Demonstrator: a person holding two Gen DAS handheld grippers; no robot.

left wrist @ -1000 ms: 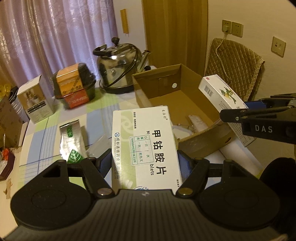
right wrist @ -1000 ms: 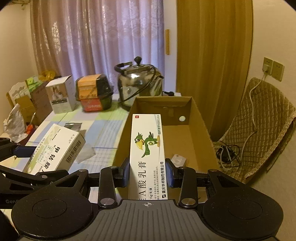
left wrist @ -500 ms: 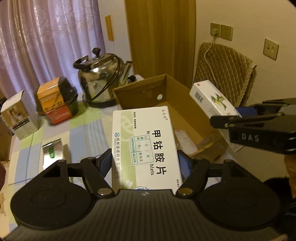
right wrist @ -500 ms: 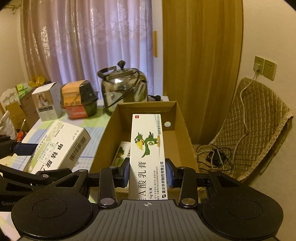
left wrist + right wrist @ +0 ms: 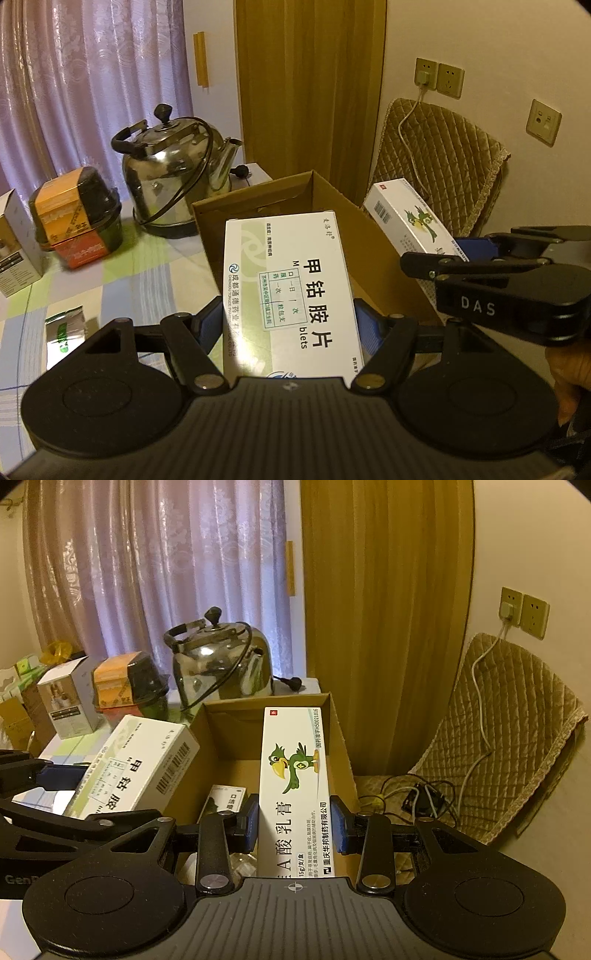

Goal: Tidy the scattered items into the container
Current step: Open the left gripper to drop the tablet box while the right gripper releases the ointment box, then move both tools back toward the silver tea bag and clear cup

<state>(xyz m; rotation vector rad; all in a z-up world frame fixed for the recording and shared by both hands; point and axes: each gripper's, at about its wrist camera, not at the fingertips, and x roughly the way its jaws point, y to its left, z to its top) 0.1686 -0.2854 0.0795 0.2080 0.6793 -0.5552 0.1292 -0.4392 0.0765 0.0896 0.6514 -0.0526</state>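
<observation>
Your left gripper (image 5: 291,325) clamps the wide white tablet box (image 5: 291,291) by its long sides, held beside the cardboard box (image 5: 218,746); it looks light, stiff and crushable, so squeeze gently. Your right gripper (image 5: 293,829) pinches the narrow parrot ointment carton (image 5: 293,794) above the opening, equally light. The steel kettle (image 5: 177,192) stands just behind; the container walls could catch either carton.
</observation>
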